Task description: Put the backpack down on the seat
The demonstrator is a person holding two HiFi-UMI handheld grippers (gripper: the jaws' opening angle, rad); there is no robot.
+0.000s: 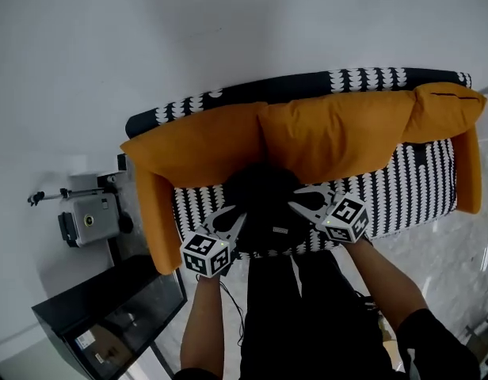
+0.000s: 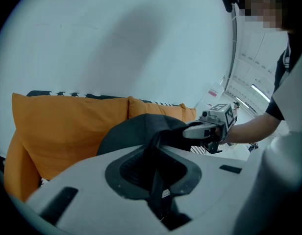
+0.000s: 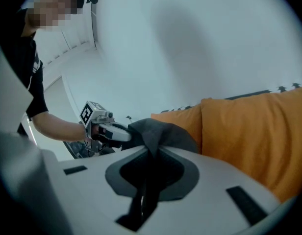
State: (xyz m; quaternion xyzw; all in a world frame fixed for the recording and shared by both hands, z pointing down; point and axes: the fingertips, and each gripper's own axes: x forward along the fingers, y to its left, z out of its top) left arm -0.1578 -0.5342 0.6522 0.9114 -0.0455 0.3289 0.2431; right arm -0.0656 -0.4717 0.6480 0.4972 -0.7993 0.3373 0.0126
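- The black backpack (image 1: 264, 204) is held up between both grippers. It hangs over the left-middle part of the sofa's black-and-white patterned seat (image 1: 410, 188), right in front of the orange back cushions (image 1: 339, 129).
- Whether the bag's bottom is actually touching the seat can't be told, since that part is hidden under the bag itself.
- The left gripper (image 1: 238, 218) is clamped on the bag's left side. In the left gripper view its jaws are almost fully together, with a black strap or fold of the backpack pinched between them and running down through the gap.
- The right gripper (image 1: 298, 203) is much the same on the other side. Its jaws are nearly closed and a bunched bit of the bag's dark fabric is squeezed between them.
- The two grippers are pointed in toward each other across the top of the bag, near but apart.
- An orange arm pad (image 1: 153, 228) is seen at the sofa's left end.
- Off past that end, a grey boxy device (image 1: 89, 218) is set by the wall, with a dark cabinet (image 1: 109, 307) closer in.
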